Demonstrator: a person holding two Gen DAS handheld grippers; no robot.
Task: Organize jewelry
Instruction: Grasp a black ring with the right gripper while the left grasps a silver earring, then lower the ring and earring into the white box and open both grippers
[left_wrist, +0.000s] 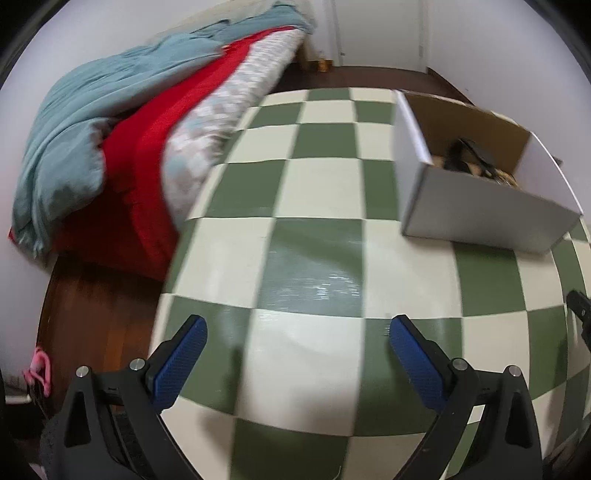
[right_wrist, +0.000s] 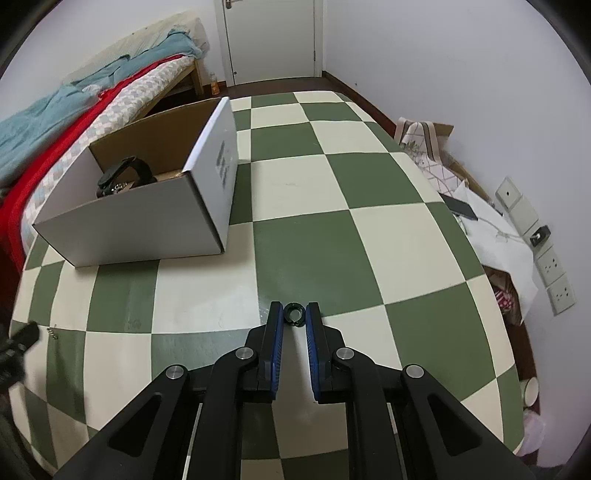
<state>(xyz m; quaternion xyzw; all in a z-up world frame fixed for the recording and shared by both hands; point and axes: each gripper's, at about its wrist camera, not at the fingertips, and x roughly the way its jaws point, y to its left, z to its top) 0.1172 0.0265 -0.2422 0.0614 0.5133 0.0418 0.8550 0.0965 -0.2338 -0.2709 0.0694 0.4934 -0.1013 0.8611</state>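
A small dark ring (right_wrist: 294, 314) sits between the blue fingertips of my right gripper (right_wrist: 294, 311), just over the checkered tablecloth (right_wrist: 303, 254); the gripper is shut on it. A white cardboard box (right_wrist: 140, 229) stands at the left. Inside it lie a black band and other dark pieces (right_wrist: 125, 177). The left wrist view has the same box (left_wrist: 480, 218) at the right, with dark jewelry (left_wrist: 472, 155) inside. My left gripper (left_wrist: 297, 325) hangs open over the cloth, with nothing between its fingers. A tiny metallic piece (right_wrist: 53, 331) lies on the cloth at far left.
A bed with blue, red and patterned bedding (left_wrist: 110, 140) runs along the table's left side. To the right of the table are papers, a phone (right_wrist: 461, 208) and wall sockets (right_wrist: 554, 266). A closed door (right_wrist: 273, 37) is at the back.
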